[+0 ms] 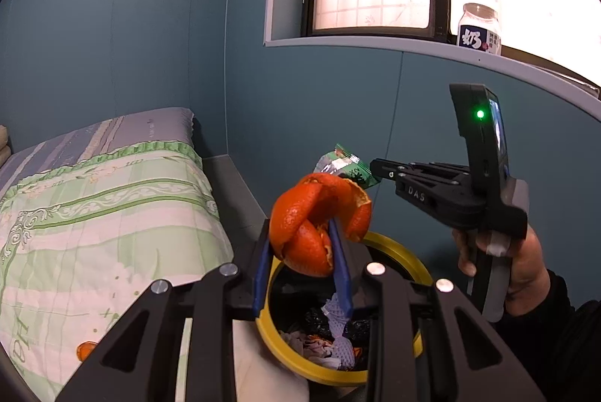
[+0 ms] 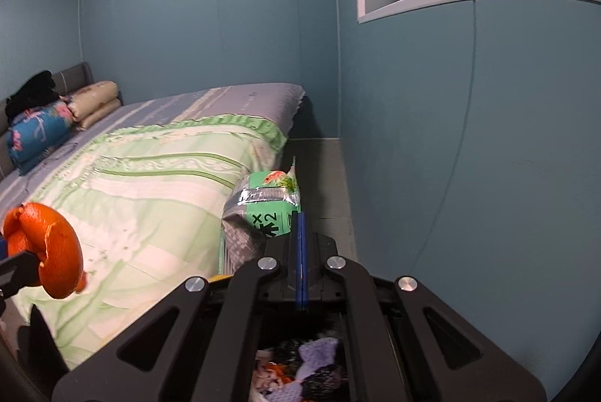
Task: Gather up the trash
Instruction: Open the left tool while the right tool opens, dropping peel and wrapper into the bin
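Orange peel (image 1: 319,221) is pinched between the left gripper (image 1: 304,274) pads, directly above the yellow-rimmed bin (image 1: 403,251) at six o'clock. Farther off at two o'clock, the right gripper (image 1: 375,169) clamps a green wrapper (image 1: 347,169) beyond the rim.

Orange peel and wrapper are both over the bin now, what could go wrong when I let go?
The peel hangs near the bin's yellow rim on the bed side, so it may bounce onto the bed. The right gripper pinches only a corner of the light wrapper, so it could drift outside the bin.
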